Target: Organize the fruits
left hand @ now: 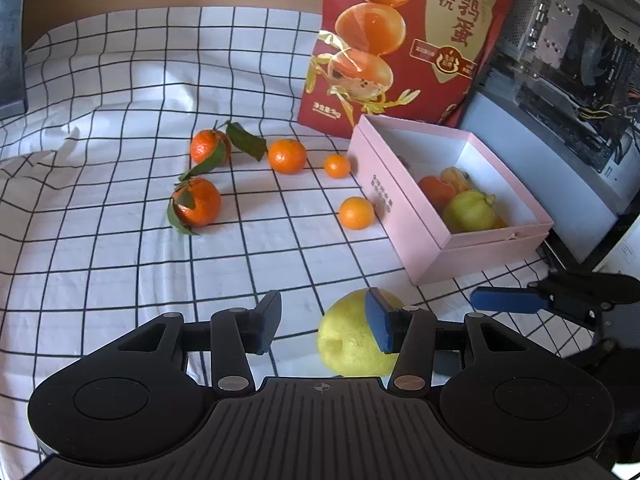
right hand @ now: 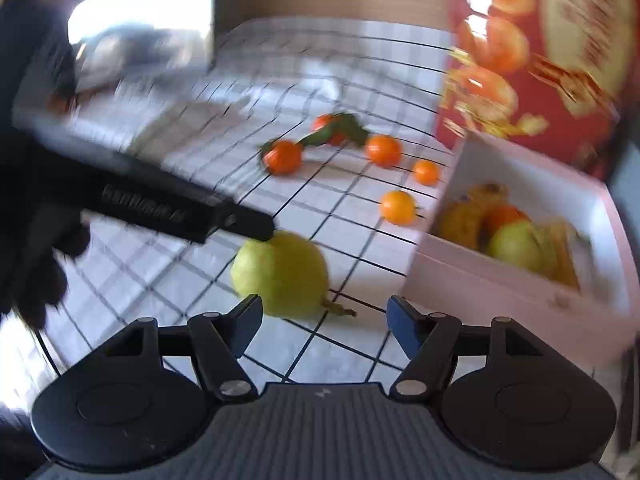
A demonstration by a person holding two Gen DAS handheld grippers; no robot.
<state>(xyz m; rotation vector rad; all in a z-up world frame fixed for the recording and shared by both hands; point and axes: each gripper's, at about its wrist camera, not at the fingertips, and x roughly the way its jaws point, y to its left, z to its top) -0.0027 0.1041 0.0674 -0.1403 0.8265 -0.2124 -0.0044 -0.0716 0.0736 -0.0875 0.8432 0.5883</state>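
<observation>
1. White cloth [left hand: 120, 200] with a black grid covers the bench; a red snack bag [left hand: 400, 40] stands at the back, with an opened computer case [left hand: 560, 60] to its right.
2. Just in front of the bag sits a pink box [left hand: 400, 216], lid off, holding a green-yellow fruit [left hand: 470, 212], an orange one and some yellowish pieces.
3. Five oranges lie loose on the cloth left of the box: two with leaves [left hand: 196, 202], one plain [left hand: 287, 156], and two small ones [left hand: 356, 213] just beside the box wall.
4. The left gripper [left hand: 324, 326] has its fingers spread wide. A yellow-green pear [left hand: 352, 344] lies on the cloth low in the gap, toward the right finger [left hand: 380, 324], which overlaps the fruit's upper side; contact cannot be told.
5. The right gripper [right hand: 322, 322] also has its fingers wide apart and holds nothing. In its blurred view the pear [right hand: 280, 272] lies ahead, nearer its left finger [right hand: 246, 324], possibly touching it, with the stem pointing right.
6. The left gripper's black tip meets the pear's top in that view.
</observation>
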